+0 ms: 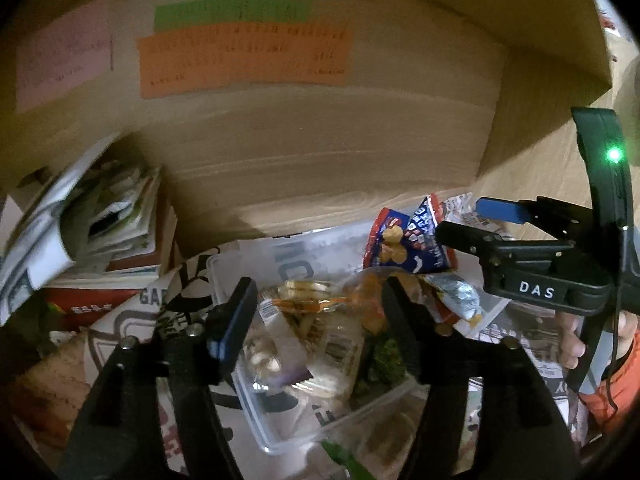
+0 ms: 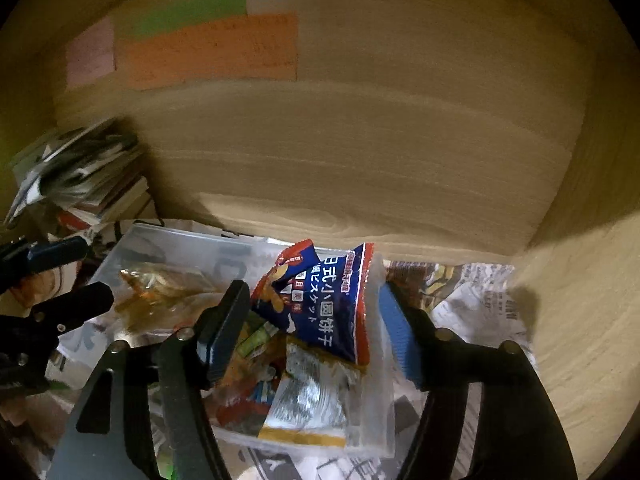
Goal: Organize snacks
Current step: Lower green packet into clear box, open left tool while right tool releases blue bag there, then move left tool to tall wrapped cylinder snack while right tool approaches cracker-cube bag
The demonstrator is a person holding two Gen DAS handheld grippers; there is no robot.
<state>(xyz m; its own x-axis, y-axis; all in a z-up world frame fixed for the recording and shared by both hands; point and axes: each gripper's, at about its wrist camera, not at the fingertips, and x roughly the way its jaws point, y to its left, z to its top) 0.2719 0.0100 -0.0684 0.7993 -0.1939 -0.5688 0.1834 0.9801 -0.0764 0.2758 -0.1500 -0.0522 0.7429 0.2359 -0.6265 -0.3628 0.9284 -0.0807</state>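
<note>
Both your grippers hover over the clear plastic container (image 1: 384, 400) on the newspaper-covered shelf (image 2: 472, 300), and the snacks sit piled inside it. Your left gripper (image 1: 316, 308) stands open, jaws either side of the clear-wrapped pastry packs (image 1: 312, 340), pressing on nothing. Your right gripper (image 2: 316, 320) is open too, straddling the container's near wall with the blue biscuit bag (image 2: 332, 304) leaning between its jaws, untouched. That bag stands propped on the silver packet (image 2: 312, 396), likely because the box is crammed
</note>
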